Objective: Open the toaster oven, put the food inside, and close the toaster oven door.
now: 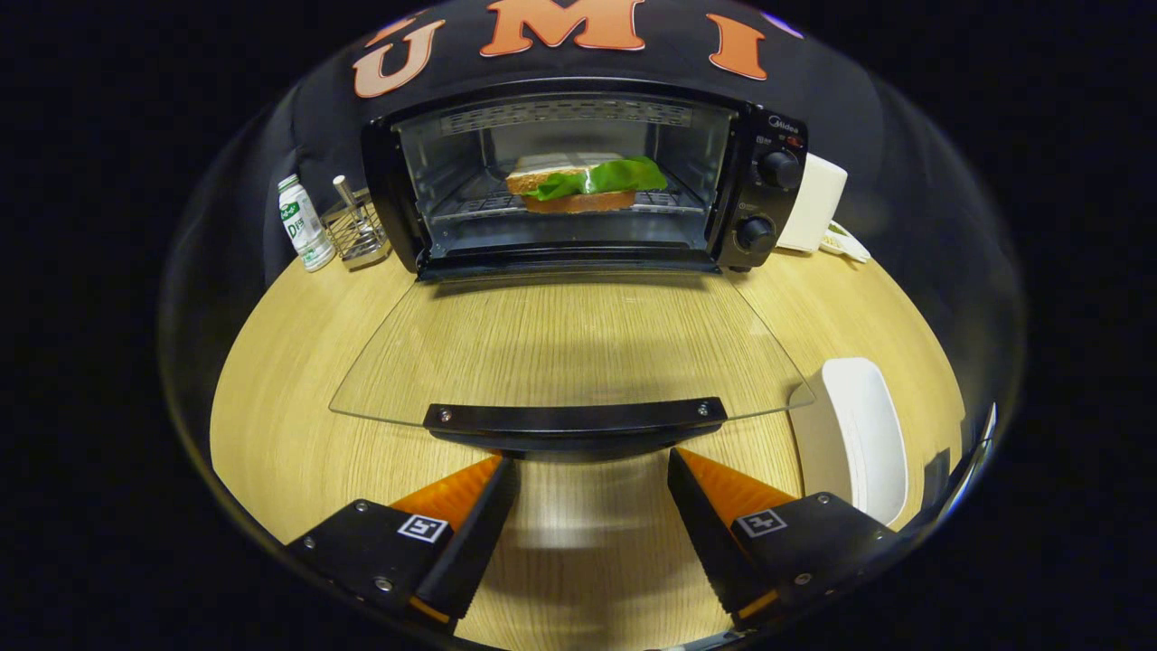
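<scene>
At the back edge of the tabletop (298,407) the toaster oven (578,181) is seen standing with its glass door (569,348) folded fully down and flat, and the sandwich (583,183) is already laid on the rack inside, toward the middle. The gripper (592,475) is held low over the front of the tabletop with its fingers apart and nothing clamped between them. The door's black handle (575,418) is set crosswise just ahead of the fingertips, its long axis running left to right across the gap between them, so both tips are pointed at its underside. Closing the door is judged to be the step left; it would call for the handle to be caught or pushed from below and swung up and away toward the oven. A white dish (859,434) is seen beside the right finger, near the door's right corner.
</scene>
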A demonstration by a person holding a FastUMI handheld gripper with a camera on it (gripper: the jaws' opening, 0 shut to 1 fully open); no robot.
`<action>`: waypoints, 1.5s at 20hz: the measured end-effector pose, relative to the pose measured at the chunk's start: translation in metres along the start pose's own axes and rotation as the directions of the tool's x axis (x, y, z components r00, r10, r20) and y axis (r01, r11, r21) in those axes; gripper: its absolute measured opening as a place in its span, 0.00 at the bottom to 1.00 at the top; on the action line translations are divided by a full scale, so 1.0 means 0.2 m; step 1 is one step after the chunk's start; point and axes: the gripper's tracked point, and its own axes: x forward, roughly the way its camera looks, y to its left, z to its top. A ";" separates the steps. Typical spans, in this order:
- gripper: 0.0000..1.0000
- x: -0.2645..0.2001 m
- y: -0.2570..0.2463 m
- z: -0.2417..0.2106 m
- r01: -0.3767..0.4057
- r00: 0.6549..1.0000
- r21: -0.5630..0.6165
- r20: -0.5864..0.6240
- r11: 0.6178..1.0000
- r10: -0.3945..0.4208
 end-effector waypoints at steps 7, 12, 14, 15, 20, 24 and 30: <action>0.99 -0.09 0.00 0.20 -0.022 0.999 0.046 0.051 0.999 0.019; 0.99 -0.15 -0.02 0.46 -0.006 0.989 0.048 0.150 0.999 -0.002; 0.99 -0.16 -0.02 0.58 -0.008 0.981 0.045 0.195 0.999 -0.001; 0.99 -0.16 -0.02 0.64 -0.007 0.974 0.036 0.226 0.999 -0.002; 0.99 -0.14 -0.01 0.90 0.006 0.942 -0.011 0.336 1.000 -0.002; 0.99 -0.11 -0.02 1.07 0.018 0.918 -0.035 0.397 0.999 -0.003; 1.00 -0.13 -0.10 0.96 0.029 0.929 -0.026 0.369 0.999 -0.018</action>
